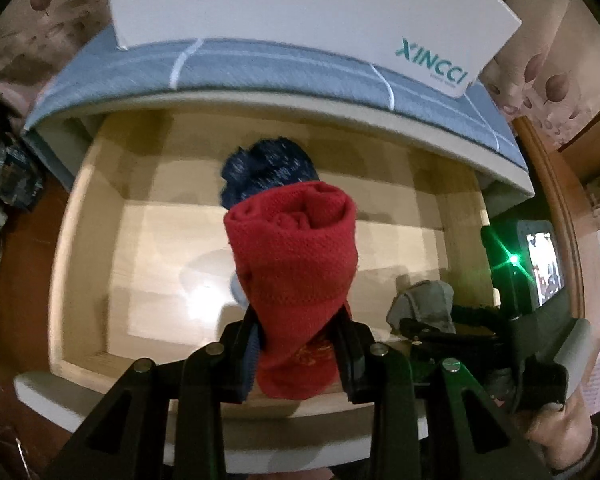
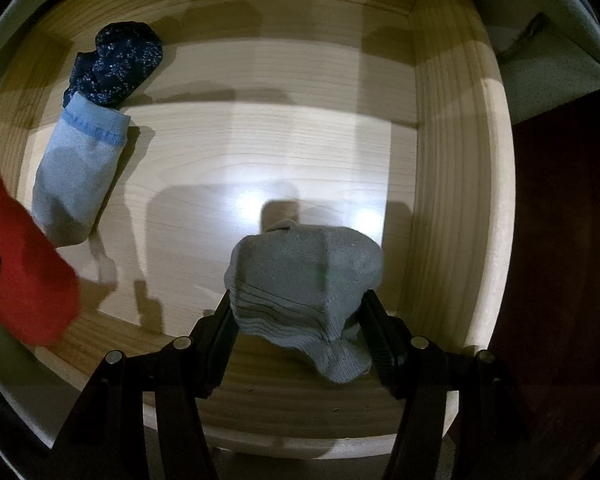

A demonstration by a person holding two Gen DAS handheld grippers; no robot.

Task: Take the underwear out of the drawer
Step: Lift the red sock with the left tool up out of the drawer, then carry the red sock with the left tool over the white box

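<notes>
L gripper [image 1: 296, 344] clamps red roll [image 1: 296, 256] pointing fwd over drawer [image 2: 452, 168], R gripper [image 2: 300, 320] pinches grey roll [image 2: 304, 280] just above floor; light-blue roll [image 2: 76, 184] & navy roll [image 2: 116, 64] lie far-left, nearer L

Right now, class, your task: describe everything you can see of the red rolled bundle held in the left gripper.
The red bundle is a knitted-looking fabric roll with a spiral end facing away from the camera and faint gold stitching near its lower end. The left gripper is shut on it, its black fingers pinching the lower part so the roll bulges wider beyond them. It is held above the open wooden drawer, clear of the drawer floor. In the right wrist view it shows as a blurred red mass at the left edge.
</notes>
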